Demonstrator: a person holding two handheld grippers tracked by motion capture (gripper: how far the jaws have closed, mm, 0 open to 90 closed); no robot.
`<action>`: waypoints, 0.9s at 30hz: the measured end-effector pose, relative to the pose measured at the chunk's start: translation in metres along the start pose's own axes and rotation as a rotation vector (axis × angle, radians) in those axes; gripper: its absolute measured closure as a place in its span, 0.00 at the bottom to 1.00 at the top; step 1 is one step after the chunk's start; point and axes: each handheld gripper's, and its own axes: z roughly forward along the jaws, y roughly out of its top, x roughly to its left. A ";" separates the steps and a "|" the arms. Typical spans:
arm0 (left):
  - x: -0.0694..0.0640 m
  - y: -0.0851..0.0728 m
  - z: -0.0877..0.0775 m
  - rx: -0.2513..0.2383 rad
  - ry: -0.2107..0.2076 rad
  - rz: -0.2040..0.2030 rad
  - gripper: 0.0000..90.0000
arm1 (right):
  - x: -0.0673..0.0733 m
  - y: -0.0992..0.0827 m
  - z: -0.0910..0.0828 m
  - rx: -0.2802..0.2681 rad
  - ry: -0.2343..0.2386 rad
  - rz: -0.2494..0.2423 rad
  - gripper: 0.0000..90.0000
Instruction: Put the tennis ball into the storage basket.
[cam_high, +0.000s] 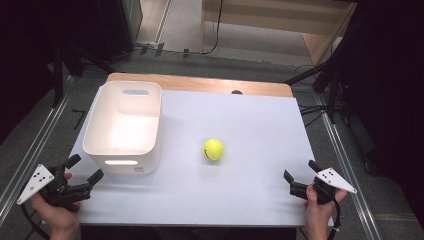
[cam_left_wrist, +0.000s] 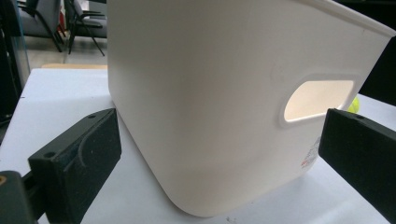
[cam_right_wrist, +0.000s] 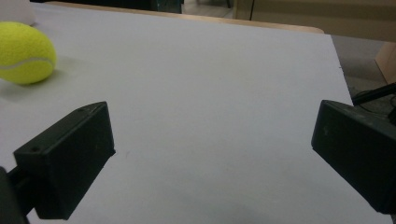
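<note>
Yellow felt tennis ball (cam_high: 213, 149) sits mid-table on the white tabletop (cam_high: 250, 130), at 3 o'clock of the white plastic bin (cam_high: 123, 125), apart from it. Left gripper (cam_high: 85, 170) at 7 o'clock, jaws wide, empty, facing the bin. Right gripper (cam_high: 299, 172) at 5 o'clock, jaws wide, empty.
</note>
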 end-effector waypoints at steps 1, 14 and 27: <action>0.000 0.000 0.000 0.001 -0.001 0.001 0.00 | 0.000 0.000 -0.001 0.001 -0.003 -0.014 0.00; -0.002 0.000 0.001 0.007 -0.005 0.014 0.00 | 0.002 0.008 -0.002 0.052 0.036 -0.015 0.00; -0.003 0.000 0.004 0.034 -0.016 0.033 0.00 | 0.025 0.047 0.016 0.142 0.144 -0.124 0.00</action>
